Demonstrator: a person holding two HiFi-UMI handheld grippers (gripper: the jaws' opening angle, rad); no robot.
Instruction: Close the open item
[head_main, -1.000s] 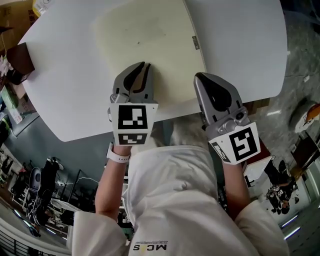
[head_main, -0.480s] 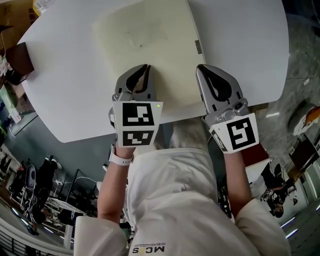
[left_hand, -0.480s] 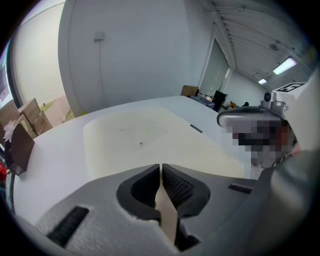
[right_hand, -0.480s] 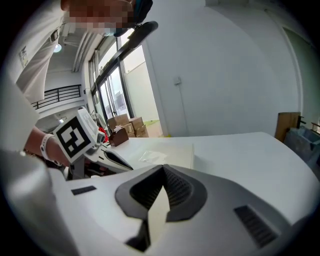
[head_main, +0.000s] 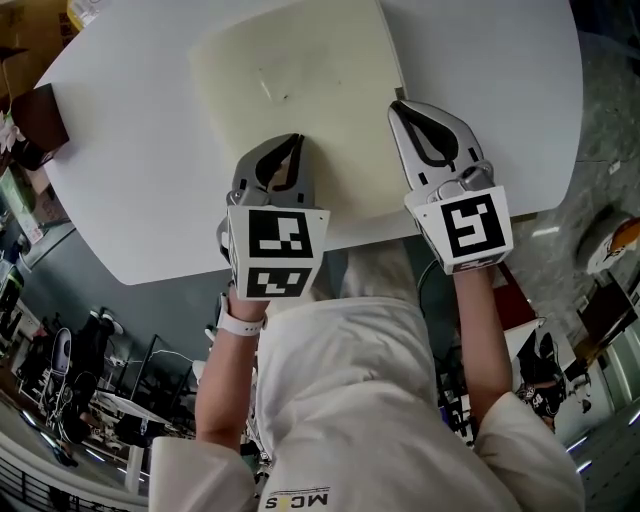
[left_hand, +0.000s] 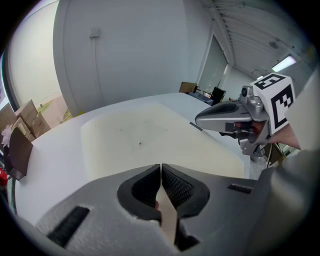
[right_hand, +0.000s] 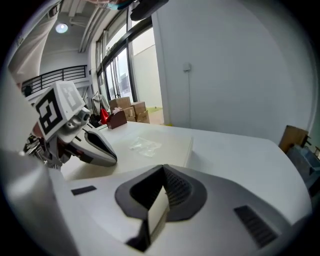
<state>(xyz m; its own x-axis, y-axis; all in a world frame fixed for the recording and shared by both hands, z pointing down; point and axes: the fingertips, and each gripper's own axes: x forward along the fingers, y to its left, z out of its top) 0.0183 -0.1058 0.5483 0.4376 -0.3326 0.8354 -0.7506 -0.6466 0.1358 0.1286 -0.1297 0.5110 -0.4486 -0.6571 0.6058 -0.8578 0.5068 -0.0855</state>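
The left claw (head_main: 292, 142), its jaws just drawn together with nothing between them, points down over the near part of the cream flat item (head_main: 300, 50). That item lies mid-worktop (head_main: 120, 150) with a small clear packet (head_main: 272, 85) on it. The right claw (head_main: 397, 106), jaws likewise pressed together and empty, sits at the item's right edge. This looks like positioning before the close, and since I cannot tell where the item opens, the next move calls for finding the loose edge and pressing it flat without sliding the item.
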